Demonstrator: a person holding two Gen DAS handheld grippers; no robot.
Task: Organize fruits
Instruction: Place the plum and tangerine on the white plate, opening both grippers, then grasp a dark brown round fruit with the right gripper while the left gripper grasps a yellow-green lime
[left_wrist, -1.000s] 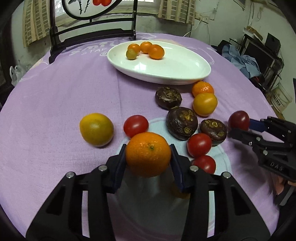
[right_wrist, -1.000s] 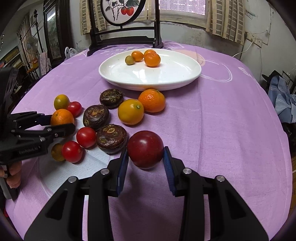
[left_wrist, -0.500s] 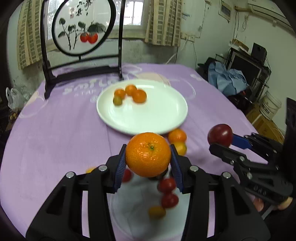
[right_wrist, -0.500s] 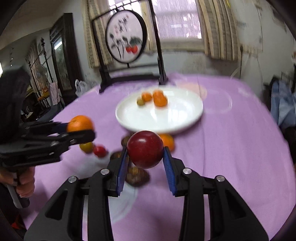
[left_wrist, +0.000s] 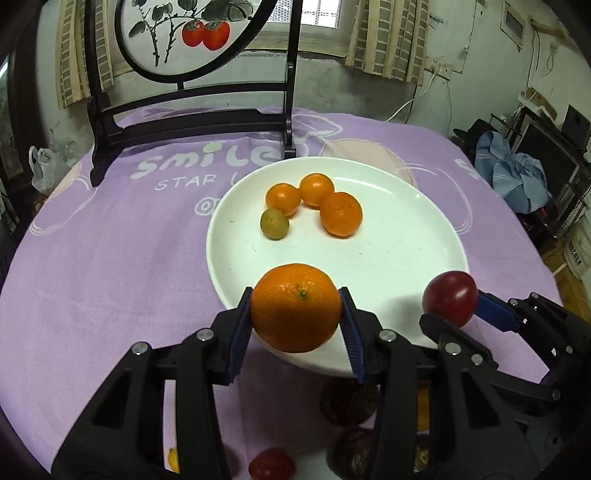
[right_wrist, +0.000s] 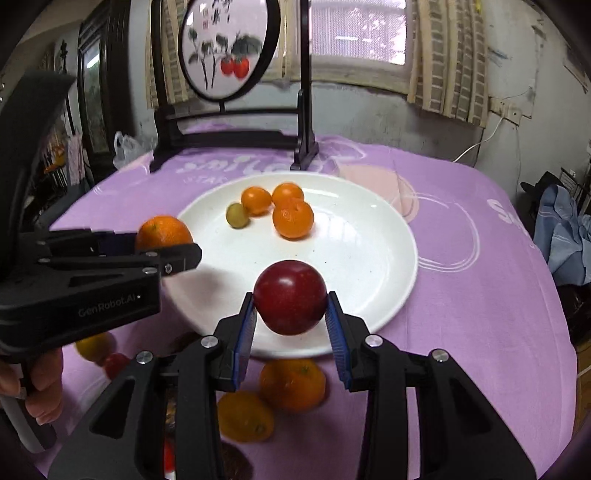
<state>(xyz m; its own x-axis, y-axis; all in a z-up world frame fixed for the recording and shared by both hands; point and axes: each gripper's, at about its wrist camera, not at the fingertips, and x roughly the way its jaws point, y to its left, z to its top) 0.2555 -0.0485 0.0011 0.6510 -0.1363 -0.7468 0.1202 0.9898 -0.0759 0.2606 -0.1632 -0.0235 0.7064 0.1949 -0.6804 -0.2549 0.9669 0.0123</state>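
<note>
Fruit now hangs at the plate (left_wrist: 424, 229): our left gripper (left_wrist: 295, 308) pinching the orange (left_wrist: 295, 306), right gripper (right_wrist: 290, 299) the plum (right_wrist: 290, 295), lifted off the cloth, ready to release.

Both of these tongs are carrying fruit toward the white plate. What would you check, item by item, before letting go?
1. Left tongs grip the large orange mandarin squarely: ok.
2. Right tongs grip the dark red round fruit squarely: ok.
3. Both fruits hang over the round white plate: ok, near its front edge.
4. Bare plate beneath them, apart from the four small fruits at the back: ok.
5. Tongs clear of each other: ok.
6. Drop height low enough: cannot tell.
</note>
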